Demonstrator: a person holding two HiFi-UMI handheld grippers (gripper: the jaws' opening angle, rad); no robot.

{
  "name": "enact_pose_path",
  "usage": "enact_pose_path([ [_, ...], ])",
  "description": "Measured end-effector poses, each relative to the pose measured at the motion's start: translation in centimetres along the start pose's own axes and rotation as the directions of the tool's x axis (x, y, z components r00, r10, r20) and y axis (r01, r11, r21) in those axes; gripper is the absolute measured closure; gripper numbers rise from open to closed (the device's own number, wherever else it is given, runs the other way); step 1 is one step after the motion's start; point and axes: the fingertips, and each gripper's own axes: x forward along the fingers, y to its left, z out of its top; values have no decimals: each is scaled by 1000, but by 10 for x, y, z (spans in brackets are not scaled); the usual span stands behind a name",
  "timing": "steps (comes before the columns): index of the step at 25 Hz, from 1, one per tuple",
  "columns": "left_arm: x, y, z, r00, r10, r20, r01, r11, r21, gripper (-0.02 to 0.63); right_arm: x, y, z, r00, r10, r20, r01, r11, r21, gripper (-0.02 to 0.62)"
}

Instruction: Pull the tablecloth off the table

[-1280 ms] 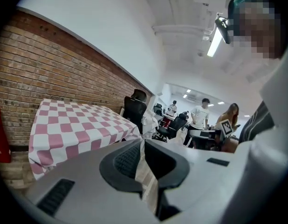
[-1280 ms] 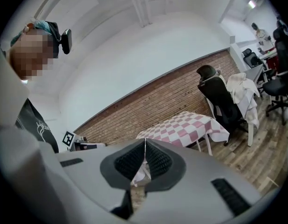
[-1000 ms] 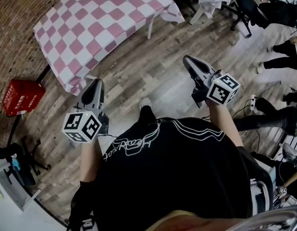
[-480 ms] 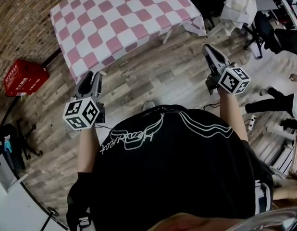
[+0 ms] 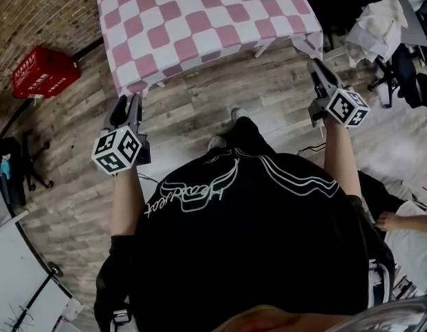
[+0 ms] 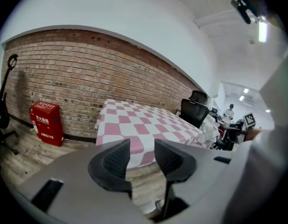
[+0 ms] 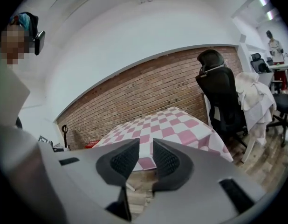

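Observation:
The pink-and-white checked tablecloth [image 5: 206, 26] covers a table at the top of the head view, its edges hanging down. My left gripper [image 5: 128, 104] points at the cloth's near left corner, a short way off it. My right gripper [image 5: 317, 68] sits just below the near right corner, also apart from it. In the left gripper view the cloth [image 6: 144, 125] lies ahead beyond the left gripper [image 6: 141, 148], whose jaws have just been opening with nothing between them. The right gripper [image 7: 145, 148] shows a narrower gap, also just opening and empty, with the cloth [image 7: 167, 125] ahead.
A red box [image 5: 44, 71] stands on the wooden floor by the brick wall [image 5: 34, 12], left of the table. A black office chair [image 7: 223, 97] and a chair draped in white fabric [image 5: 379, 19] stand to the table's right. A seated person [image 5: 407, 227] is at the right.
The table has come closer in the head view as the person walked up to it. Both grippers moved forward toward the cloth's near corners, and their jaws went from shut to parted.

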Motion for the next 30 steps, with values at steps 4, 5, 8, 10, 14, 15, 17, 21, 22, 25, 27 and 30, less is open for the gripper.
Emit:
enact_pose_path([
  [4,8,20,-9,998,65,-11,-65,994,-83,434,22,-33,0,999,-20,-27,20,1000,-5,505],
  [5,12,25,-11,996,85,-15,-86,993,-80,420,28,-42,-2,999,-26,-37,25,1000,-14,497],
  [8,23,41,-18,990,140,-24,-141,988,-65,400,44,-69,-3,997,-48,-64,46,998,-39,455],
  [10,29,50,-23,985,172,-29,-173,984,-32,400,53,-87,-5,994,-71,-83,67,996,-51,444],
  [14,43,72,-30,966,255,-48,-251,966,69,378,72,-124,-15,983,-113,-142,104,992,-72,408],
  [15,47,79,-32,959,277,-53,-273,959,80,368,77,-134,-18,979,-124,-159,111,990,-89,401],
  [17,54,89,-39,948,312,-70,-306,948,85,348,87,-153,-25,969,-144,-203,116,983,-144,385],
  [21,68,102,-58,925,363,-115,-353,930,101,336,100,-188,-34,946,-194,-260,126,958,-258,368],
  [22,72,105,-62,919,373,-124,-363,927,99,335,103,-197,-35,940,-213,-267,137,951,-277,365],
  [25,81,113,-72,901,405,-154,-394,914,97,327,113,-225,-37,918,-270,-289,167,927,-335,354],
  [27,85,119,-77,888,426,-171,-415,905,97,327,119,-239,-39,905,-293,-307,175,917,-358,351],
  [30,92,127,-84,874,445,-196,-436,896,91,327,126,-259,-41,888,-317,-334,187,911,-369,351],
])
